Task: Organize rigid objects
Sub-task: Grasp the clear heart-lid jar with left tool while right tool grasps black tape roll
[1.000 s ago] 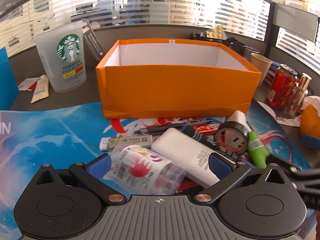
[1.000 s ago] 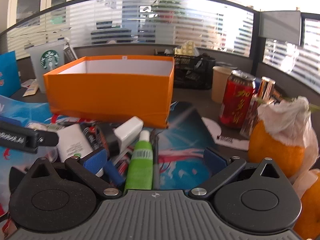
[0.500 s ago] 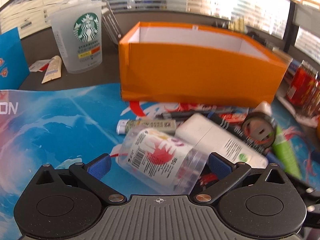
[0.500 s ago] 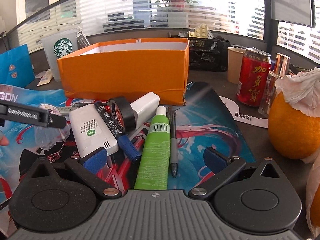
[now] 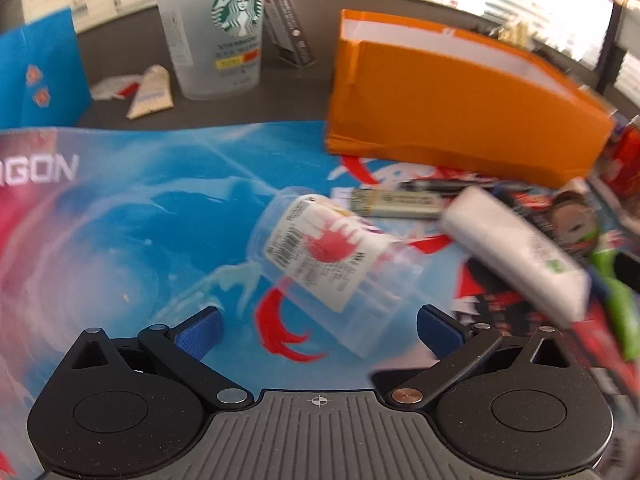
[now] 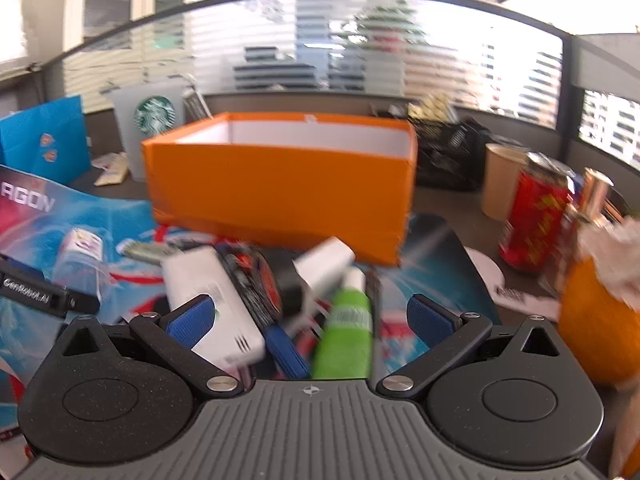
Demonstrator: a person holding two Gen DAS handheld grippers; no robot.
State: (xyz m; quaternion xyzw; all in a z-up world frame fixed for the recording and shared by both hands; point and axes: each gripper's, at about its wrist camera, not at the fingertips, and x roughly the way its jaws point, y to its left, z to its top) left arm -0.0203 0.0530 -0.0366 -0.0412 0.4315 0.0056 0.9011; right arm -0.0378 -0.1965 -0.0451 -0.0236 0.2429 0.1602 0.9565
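The left gripper is wide open and holds nothing. Just in front of it, between the lines of its two blue pads, a clear jar lies on its side on the blue mat, its mouth end nearest the gripper and a little to the right. The jar looks empty, so I judge it light, stiff and smooth; it may roll or slip. A good hold is across the labelled middle, where the paper gives some friction.

The right gripper is also wide open and empty. Directly before it lies a pile: a white box at the left pad, a blue-capped marker, a green tube near the middle. The tube seems light and a bit soft; take it across its body.

Further ahead of both grippers stands the orange box, open on top, the likely place for these things. Beyond it to the left is a cup; to the right of the right gripper, a red can. The pictures are blurred.
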